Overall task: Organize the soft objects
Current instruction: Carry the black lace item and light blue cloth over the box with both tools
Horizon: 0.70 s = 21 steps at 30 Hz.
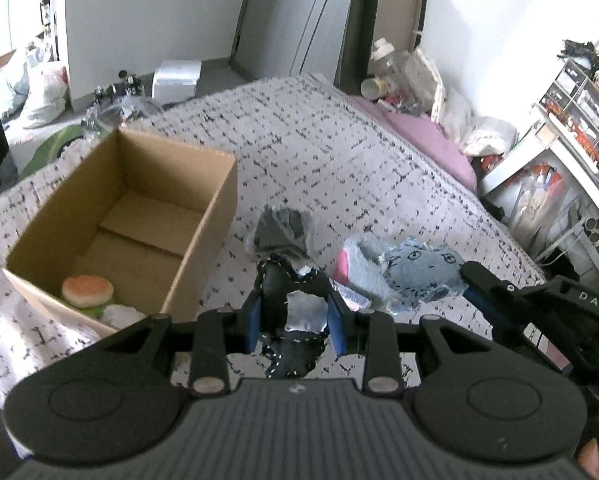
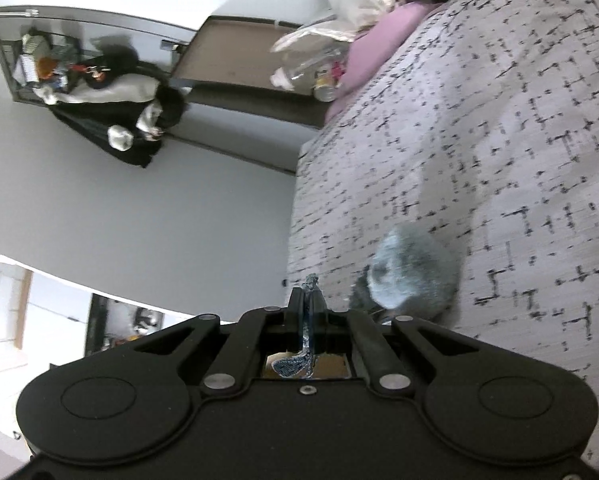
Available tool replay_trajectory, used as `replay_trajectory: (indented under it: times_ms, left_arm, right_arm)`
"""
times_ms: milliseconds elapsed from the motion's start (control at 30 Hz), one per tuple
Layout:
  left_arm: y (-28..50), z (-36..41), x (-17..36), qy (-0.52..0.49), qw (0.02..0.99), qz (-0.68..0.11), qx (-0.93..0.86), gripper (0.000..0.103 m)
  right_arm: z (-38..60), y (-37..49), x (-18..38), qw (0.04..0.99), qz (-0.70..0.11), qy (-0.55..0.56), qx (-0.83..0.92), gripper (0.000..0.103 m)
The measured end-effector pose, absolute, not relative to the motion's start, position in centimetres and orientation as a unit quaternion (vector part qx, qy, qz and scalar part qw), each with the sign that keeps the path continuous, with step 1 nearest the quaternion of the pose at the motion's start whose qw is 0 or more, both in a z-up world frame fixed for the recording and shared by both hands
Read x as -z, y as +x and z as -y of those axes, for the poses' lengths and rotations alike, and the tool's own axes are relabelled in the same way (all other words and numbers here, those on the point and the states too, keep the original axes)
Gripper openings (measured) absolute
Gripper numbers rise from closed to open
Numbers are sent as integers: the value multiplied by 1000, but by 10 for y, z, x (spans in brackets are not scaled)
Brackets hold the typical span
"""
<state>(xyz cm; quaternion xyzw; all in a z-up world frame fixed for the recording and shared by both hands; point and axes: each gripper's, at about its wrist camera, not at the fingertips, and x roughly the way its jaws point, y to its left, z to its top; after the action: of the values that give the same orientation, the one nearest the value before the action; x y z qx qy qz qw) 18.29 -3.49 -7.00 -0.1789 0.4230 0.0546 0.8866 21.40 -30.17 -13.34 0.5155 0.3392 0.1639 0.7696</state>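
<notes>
My left gripper (image 1: 295, 312) is shut on a dark denim plush toy (image 1: 295, 284) with white stitching and a silver patch, held above the bed. To its right, my right gripper (image 1: 470, 276) pinches the edge of a light denim plush toy (image 1: 419, 272) with a stitched face. In the right wrist view, the right gripper (image 2: 309, 300) is shut on a thin denim flap (image 2: 310, 280). A blurred grey-blue soft shape (image 2: 411, 276) sits beside it. A cardboard box (image 1: 203, 216) stands at the left with a burger toy (image 1: 87, 290) inside.
A patterned bedspread (image 1: 339, 140) covers the bed. On it lie a dark item in clear wrap (image 1: 281, 228) and a pale blue and pink soft thing (image 1: 353, 260). A purple pillow (image 1: 431, 136) and bags line the far edge. Shelves (image 1: 571, 120) stand at the right.
</notes>
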Motion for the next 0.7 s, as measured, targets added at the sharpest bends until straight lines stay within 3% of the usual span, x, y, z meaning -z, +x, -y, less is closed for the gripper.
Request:
replay_trajectory:
  times_ms: [700]
  left_arm:
    - [171, -32, 44, -200, 896, -386, -91, 33]
  right_arm:
    - [242, 215, 108, 771, -328, 473, -270, 2]
